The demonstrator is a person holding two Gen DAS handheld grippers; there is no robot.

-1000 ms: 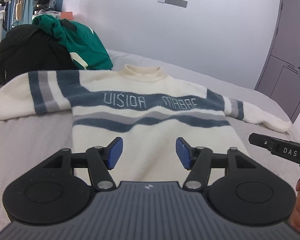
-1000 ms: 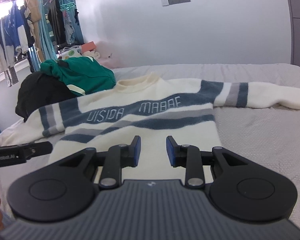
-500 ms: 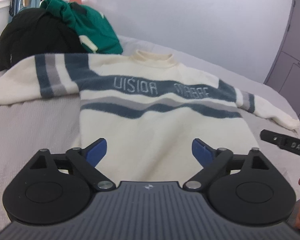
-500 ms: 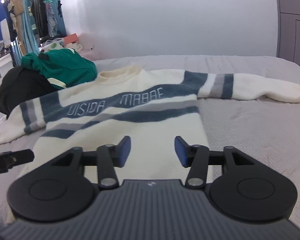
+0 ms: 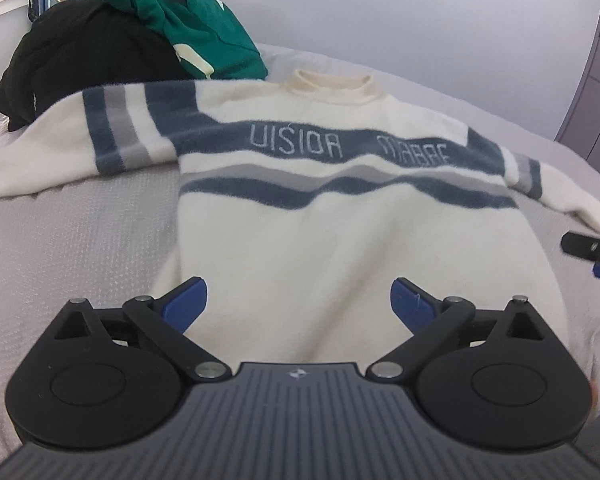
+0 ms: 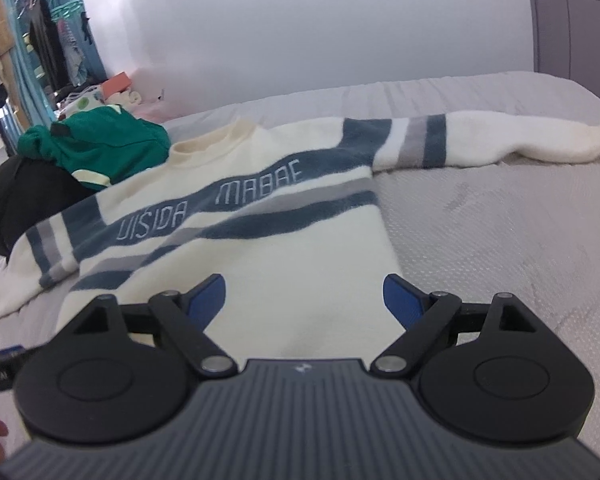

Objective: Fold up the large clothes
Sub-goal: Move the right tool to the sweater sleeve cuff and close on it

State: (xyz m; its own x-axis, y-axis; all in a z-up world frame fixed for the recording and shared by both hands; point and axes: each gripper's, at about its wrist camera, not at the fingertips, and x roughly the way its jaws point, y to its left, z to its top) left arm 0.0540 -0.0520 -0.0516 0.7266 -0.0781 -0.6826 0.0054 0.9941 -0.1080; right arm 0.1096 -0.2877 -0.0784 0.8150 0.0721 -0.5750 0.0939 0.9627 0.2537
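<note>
On bed (image 5: 80, 232): sweater (image 5: 340, 240) reading "UISIOA MABAE"; left tool (image 5: 299, 306), right tool (image 6: 304, 300) opening, empty.

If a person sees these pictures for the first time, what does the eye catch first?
First the cream sweater with blue stripes, spread flat on the grey bed, sleeves out to both sides. Behind its left sleeve is a pile of green and black clothes. Both tongs, left and right, are opening, nothing between them.

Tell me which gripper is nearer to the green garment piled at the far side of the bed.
Left. The left gripper hovers over the cream sweater's hem on the side where the green garment lies; the right gripper is over the hem's opposite side. Both jaws are opening, empty.
</note>
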